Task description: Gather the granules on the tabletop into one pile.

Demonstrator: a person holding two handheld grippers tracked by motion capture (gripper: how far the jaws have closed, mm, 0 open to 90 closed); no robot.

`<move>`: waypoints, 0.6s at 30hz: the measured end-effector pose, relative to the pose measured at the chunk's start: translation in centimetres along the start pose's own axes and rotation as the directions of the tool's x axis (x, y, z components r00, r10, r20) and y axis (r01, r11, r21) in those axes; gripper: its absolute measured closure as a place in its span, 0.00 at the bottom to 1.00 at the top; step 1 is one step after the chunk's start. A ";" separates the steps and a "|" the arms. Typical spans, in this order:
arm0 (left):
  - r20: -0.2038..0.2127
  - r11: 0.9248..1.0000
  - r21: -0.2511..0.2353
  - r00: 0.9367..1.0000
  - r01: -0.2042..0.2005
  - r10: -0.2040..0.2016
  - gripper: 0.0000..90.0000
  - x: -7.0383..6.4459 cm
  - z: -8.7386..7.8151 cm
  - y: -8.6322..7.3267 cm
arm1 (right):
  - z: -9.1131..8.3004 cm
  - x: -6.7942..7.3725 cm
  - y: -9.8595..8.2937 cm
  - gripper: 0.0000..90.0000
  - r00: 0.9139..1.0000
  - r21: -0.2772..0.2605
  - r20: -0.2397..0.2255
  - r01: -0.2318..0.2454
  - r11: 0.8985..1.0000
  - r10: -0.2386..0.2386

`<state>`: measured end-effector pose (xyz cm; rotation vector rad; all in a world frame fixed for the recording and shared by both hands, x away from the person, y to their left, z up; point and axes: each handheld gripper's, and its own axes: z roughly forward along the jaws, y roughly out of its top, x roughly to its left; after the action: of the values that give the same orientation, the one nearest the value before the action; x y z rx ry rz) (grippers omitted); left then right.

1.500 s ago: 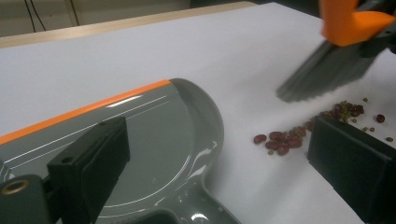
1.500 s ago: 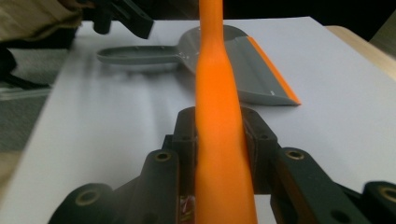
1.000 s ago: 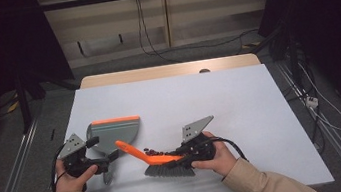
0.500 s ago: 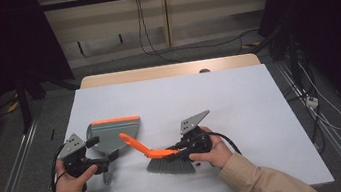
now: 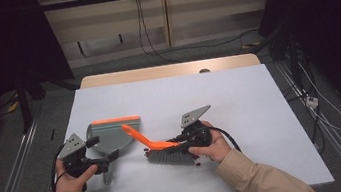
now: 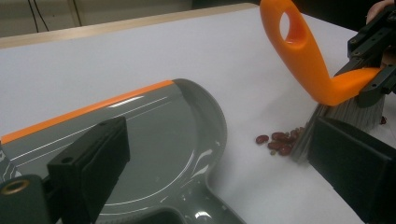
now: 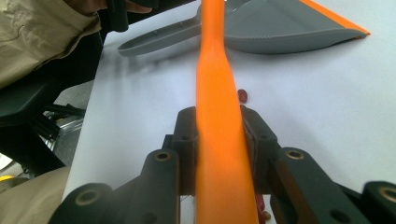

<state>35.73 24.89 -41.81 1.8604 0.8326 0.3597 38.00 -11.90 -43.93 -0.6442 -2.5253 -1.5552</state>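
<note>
White table [image 5: 262,113] fills the middle of a dim room, cables trailing along the far wall. The work in hand is sweeping a small heap of red beans [image 6: 278,141], which lies on the table just at the bristle tips of the brush [image 5: 166,149], at about 3 o'clock from the dustpan [image 5: 113,137] and a little apart from its rounded back edge.

The right claw [image 7: 219,154] is clamped on the brush's orange handle, jaws pressed to both sides of it. The left claw [image 5: 109,160] sits at the dustpan's grey handle at 6 o'clock of the pan; in the left gripper view its jaws stand apart, and I cannot tell whether they grip the handle.

To do this step well, I judge the pan's orange lip [image 5: 115,120] must face the beans: it now points to 12 o'clock, away from them, so the pan wants turning first. Then short, low strokes with bristles flat on the table, so the beans roll in rather than scatter.

Nothing else lies near; the pan's raised rim stands between beans and pan floor, and a few stray beans [image 5: 197,162] sit at 5 o'clock of the brush, by the right hand [image 5: 211,148].
</note>
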 end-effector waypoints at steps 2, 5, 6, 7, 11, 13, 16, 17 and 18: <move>0.001 1.000 0.001 1.000 -0.002 0.002 0.06 0.0 0.0 0.0 | 0.0 0.0 0.0 0.79 1.000 0.000 0.000 -0.002 1.000 0.002; 0.001 1.000 0.000 1.000 -0.005 0.005 0.06 0.0 0.0 0.0 | -0.1 -0.1 0.0 0.79 1.000 -0.013 -0.002 -0.004 1.000 0.004; 0.001 1.000 -0.001 1.000 -0.004 0.004 0.06 -0.1 0.0 0.0 | -0.2 0.0 0.1 0.80 1.000 -0.021 0.001 -0.010 1.000 0.010; 0.001 1.000 -0.002 1.000 -0.004 0.004 0.06 0.0 0.0 0.1 | -0.4 0.0 0.1 0.79 1.000 -0.029 0.003 -0.012 1.000 0.012; -0.002 1.000 -0.003 1.000 -0.006 0.006 0.06 0.0 -0.1 0.1 | -0.9 0.5 0.7 0.79 0.999 -0.090 0.011 -0.047 0.995 0.048; -0.005 1.000 -0.002 1.000 -0.007 0.007 0.06 0.0 -0.2 0.1 | -1.0 1.0 1.0 0.79 0.996 -0.123 0.036 -0.074 0.990 0.079; -0.005 1.000 -0.007 1.000 -0.006 0.006 0.06 0.0 -0.2 0.2 | -0.5 2.1 1.4 0.79 0.986 -0.156 0.123 -0.089 0.984 0.109; -0.006 1.000 -0.008 1.000 -0.008 0.008 0.06 0.0 -0.3 0.2 | -0.2 2.4 1.5 0.79 0.982 -0.164 0.152 -0.089 0.982 0.115; -0.005 1.000 -0.009 1.000 -0.007 0.007 0.06 0.0 -0.3 0.2 | 0.2 2.9 1.6 0.79 0.975 -0.169 0.186 -0.087 0.982 0.119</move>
<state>35.65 25.06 -41.50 1.8552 0.8267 0.3726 36.10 -10.25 -41.81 -0.9783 -2.4681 -1.7494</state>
